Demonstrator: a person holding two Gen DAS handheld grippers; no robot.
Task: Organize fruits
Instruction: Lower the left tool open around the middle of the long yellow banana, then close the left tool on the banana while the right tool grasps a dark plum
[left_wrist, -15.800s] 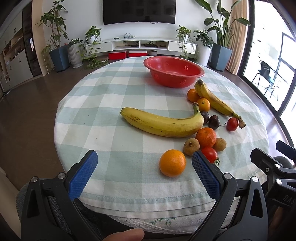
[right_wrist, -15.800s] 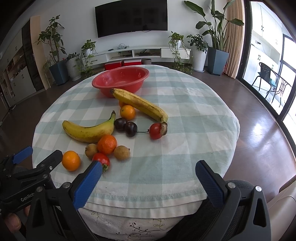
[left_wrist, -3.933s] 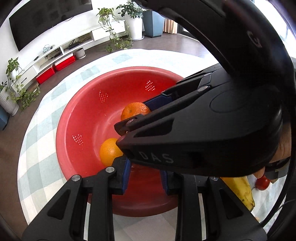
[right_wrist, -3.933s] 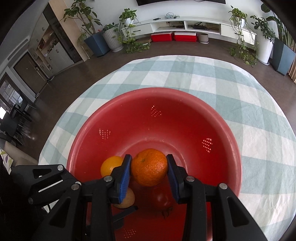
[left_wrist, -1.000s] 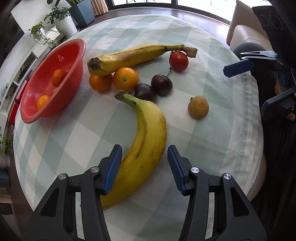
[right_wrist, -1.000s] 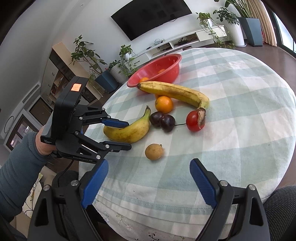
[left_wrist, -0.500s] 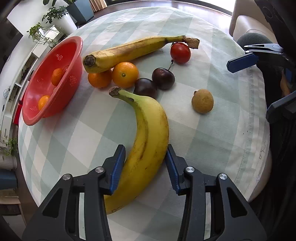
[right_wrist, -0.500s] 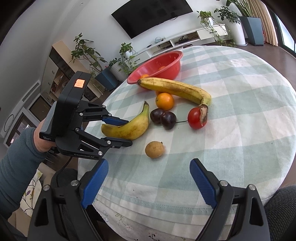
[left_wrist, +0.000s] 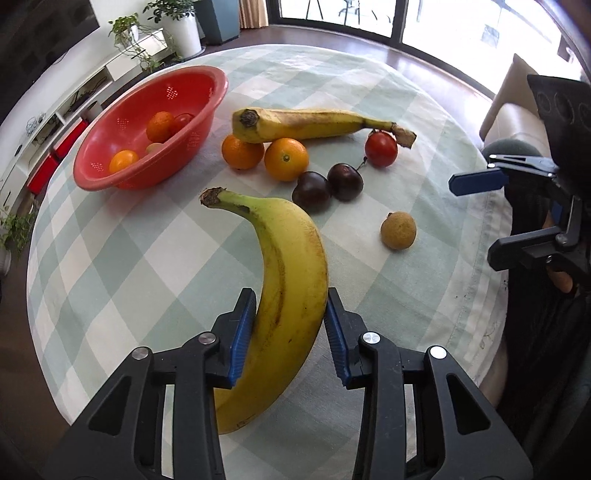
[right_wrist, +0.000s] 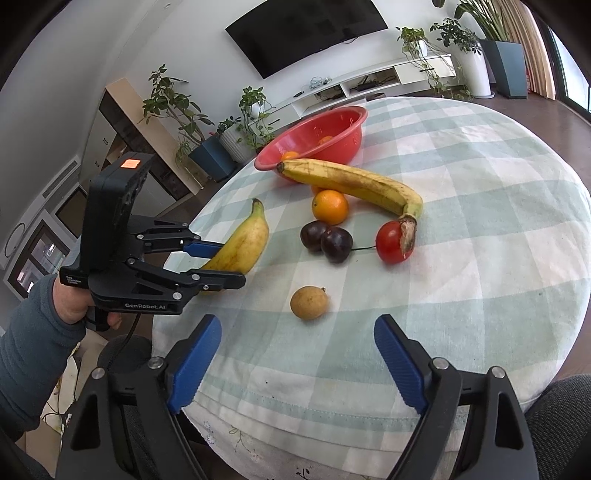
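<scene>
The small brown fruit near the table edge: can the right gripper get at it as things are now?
Probably yes. The small brown fruit lies alone on the cloth, just ahead of the right gripper, whose jaws stand open and empty. Nothing lies between them; the left gripper is off to the side, closing on a banana.

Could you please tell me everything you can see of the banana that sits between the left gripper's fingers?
The banana is yellow, curved and smooth-skinned, with faint brown streaks and a dark, dry stem tip pointing toward the red bowl. It lies flat on the checked tablecloth, apart from the other fruit. The left gripper straddles its lower half; its jaws have just been closing, and the blue pads now press its sides.
</scene>
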